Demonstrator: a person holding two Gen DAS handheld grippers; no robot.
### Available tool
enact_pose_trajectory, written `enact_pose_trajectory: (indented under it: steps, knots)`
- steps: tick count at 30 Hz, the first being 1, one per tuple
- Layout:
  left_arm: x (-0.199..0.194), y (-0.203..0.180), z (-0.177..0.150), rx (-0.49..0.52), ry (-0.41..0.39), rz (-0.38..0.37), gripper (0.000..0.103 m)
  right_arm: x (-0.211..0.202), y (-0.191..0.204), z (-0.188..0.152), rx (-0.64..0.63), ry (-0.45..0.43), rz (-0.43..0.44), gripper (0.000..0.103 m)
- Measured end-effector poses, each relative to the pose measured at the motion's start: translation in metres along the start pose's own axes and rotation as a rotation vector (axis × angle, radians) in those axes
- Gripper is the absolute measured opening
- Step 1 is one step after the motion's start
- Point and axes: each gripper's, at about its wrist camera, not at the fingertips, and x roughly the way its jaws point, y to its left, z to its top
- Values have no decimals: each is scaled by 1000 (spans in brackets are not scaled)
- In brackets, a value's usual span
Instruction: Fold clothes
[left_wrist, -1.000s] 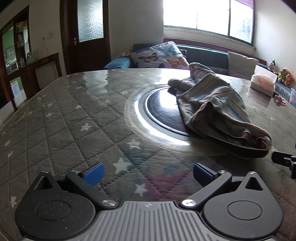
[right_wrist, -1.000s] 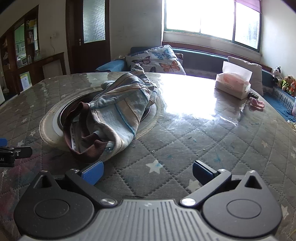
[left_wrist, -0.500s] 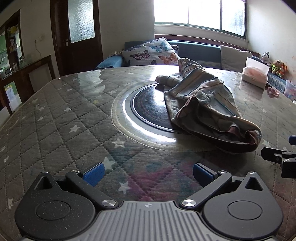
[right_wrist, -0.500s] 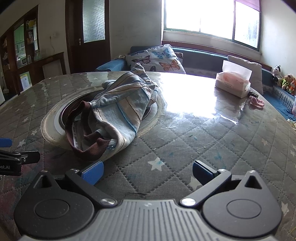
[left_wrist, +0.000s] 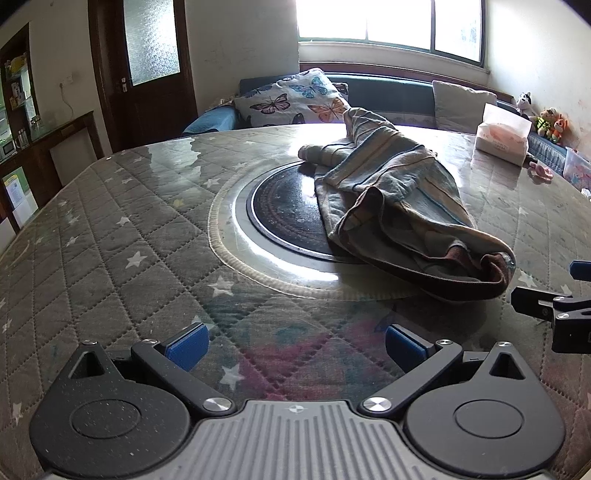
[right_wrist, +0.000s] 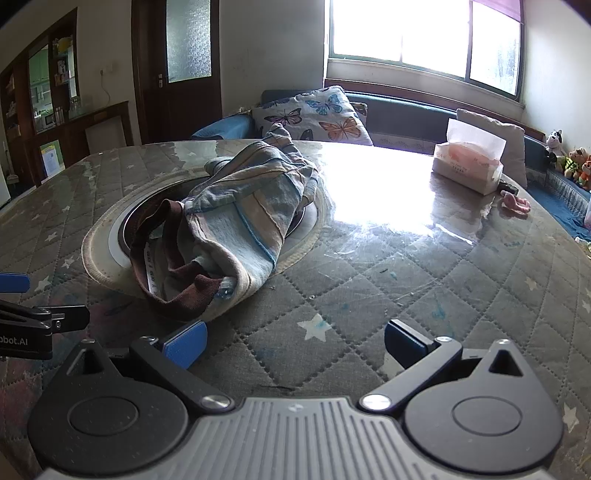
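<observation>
On the quilted table (right_wrist: 406, 280), the bunched striped garment (right_wrist: 240, 221) lies across the dark centre disc (left_wrist: 284, 210), and both wide-open, empty grippers (left_wrist: 293, 345) (right_wrist: 293, 341) risk pinching several crumpled layers together.

Domestic living room. Evidence: butterfly-print cushion (left_wrist: 295, 98) on a window bench (right_wrist: 406, 110), tissue box (right_wrist: 469, 168), plush toys (left_wrist: 550, 123), wooden door (left_wrist: 151, 70).

Open quilted surface (right_wrist: 369, 288) lies between my spread fingers (right_wrist: 184, 343) and ahead to the right. The crumpled garment (right_wrist: 236, 221) blocks the middle; a tissue box (right_wrist: 469, 166) stands near the far right edge.
</observation>
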Motion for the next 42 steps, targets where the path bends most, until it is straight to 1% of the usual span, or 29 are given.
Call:
enact_pose_trajectory:
  steps: [4,16,25,33,37,42]
  knots:
    - [2,-2,2,5,1,-5,103,2,2,3,-6,1,11,103]
    - [5,-10,13,28,-7,-23,103,8,13,12,-8,-10,7,103]
    - [6,-11,28,41,-34,-25,103,11,14,24,-25,-33,5,103]
    - [12,-16,40,63,-48,-30,103,16,17,32,-54,-36,15,103]
    - [18,-14,48,63,-50,-30,103,22,20,40,-87,-38,15,103]
    - [26,-8,59,57,-54,-15,103,30,20,58,-113,-45,37,103]
